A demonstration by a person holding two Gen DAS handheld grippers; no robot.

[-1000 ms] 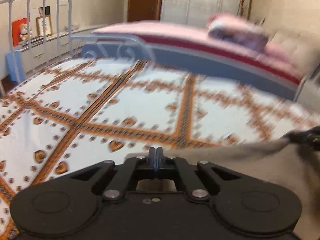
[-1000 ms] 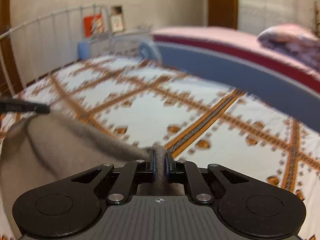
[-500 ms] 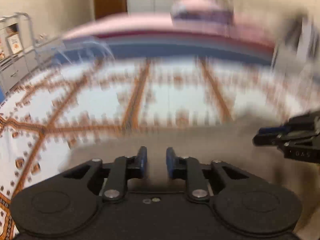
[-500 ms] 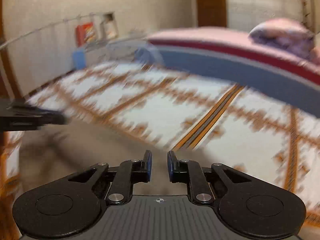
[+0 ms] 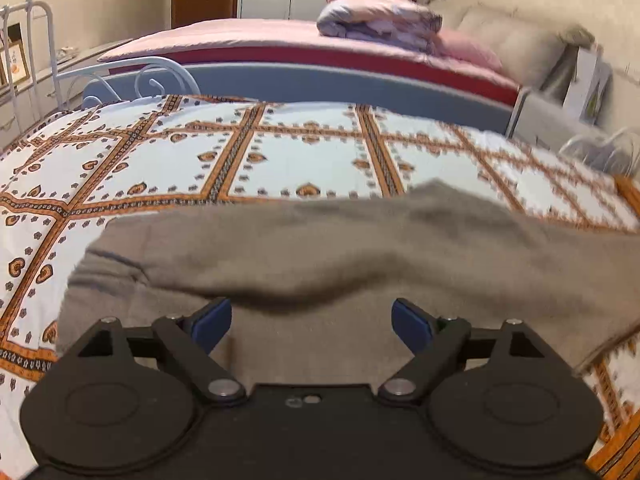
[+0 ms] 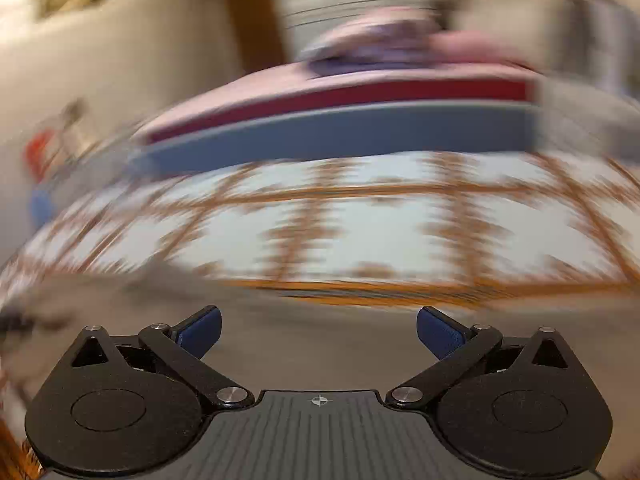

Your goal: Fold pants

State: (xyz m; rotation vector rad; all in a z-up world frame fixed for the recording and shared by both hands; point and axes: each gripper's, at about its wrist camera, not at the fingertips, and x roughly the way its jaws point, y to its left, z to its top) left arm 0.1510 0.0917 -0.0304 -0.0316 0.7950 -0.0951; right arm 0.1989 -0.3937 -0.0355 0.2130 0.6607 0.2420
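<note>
Lying doubled over on the patterned bed (image 5: 312, 152), the grey pants (image 5: 360, 248) now rest free. A second ago both grippers were pinched onto the cloth; now the left gripper (image 5: 311, 320) and right gripper (image 6: 319, 330) stand spread wide with nothing between their blue pads. The upper layer has dropped over the lower, its near edge just beyond the left gripper. I judge one fold finished, another likely due. The right view is badly smeared by motion.
</note>
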